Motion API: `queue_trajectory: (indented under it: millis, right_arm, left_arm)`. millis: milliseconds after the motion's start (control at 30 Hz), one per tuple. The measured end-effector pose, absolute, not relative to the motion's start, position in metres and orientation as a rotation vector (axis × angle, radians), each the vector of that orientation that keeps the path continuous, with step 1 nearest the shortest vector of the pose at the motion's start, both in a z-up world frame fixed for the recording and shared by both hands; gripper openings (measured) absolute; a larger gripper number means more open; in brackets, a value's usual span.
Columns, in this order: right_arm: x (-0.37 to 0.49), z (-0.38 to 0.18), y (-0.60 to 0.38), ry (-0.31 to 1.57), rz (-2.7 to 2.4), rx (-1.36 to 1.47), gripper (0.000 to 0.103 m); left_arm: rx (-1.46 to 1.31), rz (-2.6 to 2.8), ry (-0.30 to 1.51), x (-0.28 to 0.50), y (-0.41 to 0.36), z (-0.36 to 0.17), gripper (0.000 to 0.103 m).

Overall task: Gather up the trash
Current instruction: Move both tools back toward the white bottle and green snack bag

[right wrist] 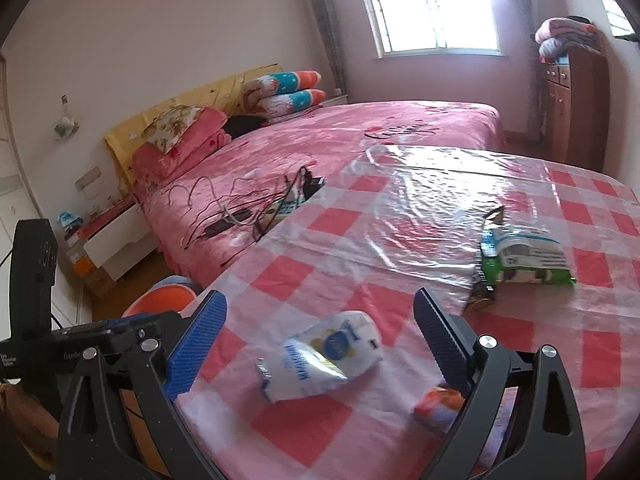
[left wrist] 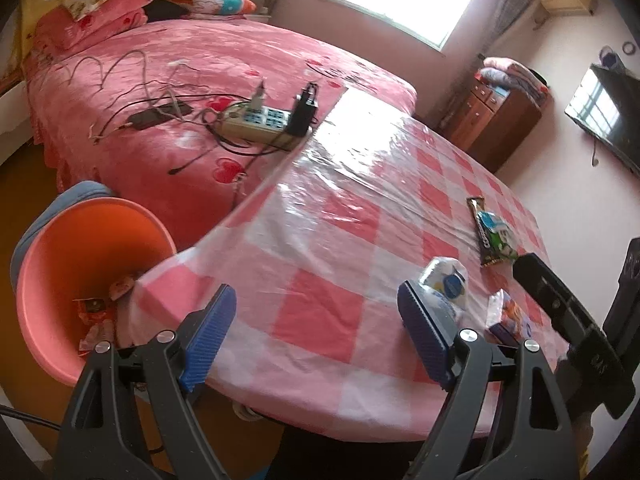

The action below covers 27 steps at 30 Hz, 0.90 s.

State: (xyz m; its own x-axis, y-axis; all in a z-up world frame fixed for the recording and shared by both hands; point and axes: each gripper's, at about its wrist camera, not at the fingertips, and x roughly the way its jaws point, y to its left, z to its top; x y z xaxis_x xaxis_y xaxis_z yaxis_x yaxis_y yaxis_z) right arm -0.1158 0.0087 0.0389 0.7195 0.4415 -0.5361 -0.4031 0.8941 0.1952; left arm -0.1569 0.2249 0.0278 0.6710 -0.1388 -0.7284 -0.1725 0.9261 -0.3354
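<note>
Two grippers are over the near edge of a tabletop (left wrist: 320, 240) covered in a pink-and-white checked cloth under clear plastic film. The left gripper (left wrist: 316, 334) has its jaws spread wide with nothing between them; only bare cloth lies in the gap. The right gripper (right wrist: 320, 340) also has its jaws released and wide apart. A crumpled white wrapper with blue print (right wrist: 320, 356) lies flat on the cloth in the gap between them, and neither blue pad touches it.

Further trash lies on the tabletop. A small orange-and-purple packet (right wrist: 438, 404) sits just beside the right gripper's right finger, partly hidden by it. A green-and-white packet (right wrist: 524, 256) rests farther back on the right, on top of a dark wrapper (right wrist: 486, 284) that shows along its left side.

An orange bin (left wrist: 72, 272) stands on the floor just beside the tabletop's left corner. Several wrappers (left wrist: 100, 312) already lie inside it.

A bed with a pink cover (left wrist: 180, 92) adjoins the tabletop's far left side and carries a power strip (left wrist: 256, 120) with tangled cables.
</note>
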Motion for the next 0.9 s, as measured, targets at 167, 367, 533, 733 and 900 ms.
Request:
queue_trajectory:
  millis: [167, 367, 533, 733, 900]
  right_arm:
    - [-0.111, 0.040, -0.017, 0.601, 0.426, 0.091, 0.093]
    - [-0.105, 0.039, -0.049, 0.598, 0.377, 0.130, 0.093]
    - [-0.098, 0.037, -0.080, 0.607, 0.331, 0.184, 0.093]
    - [-0.080, 0.031, -0.130, 0.645, 0.251, 0.288, 0.093]
    - [-0.071, 0.027, -0.172, 0.645, 0.211, 0.402, 0.093]
  left_arm:
    - [-0.371, -0.006, 0.856, -0.150, 0.204, 0.029, 0.084]
    - [-0.331, -0.043, 0.869, -0.142, 0.179, 0.031, 0.084]
    - [-0.301, -0.088, 0.874, -0.131, 0.155, 0.040, 0.084]
    - [-0.271, -0.165, 0.862, -0.104, 0.121, 0.054, 0.084]
    - [-0.245, -0.250, 0.874, -0.072, 0.082, 0.060, 0.084]
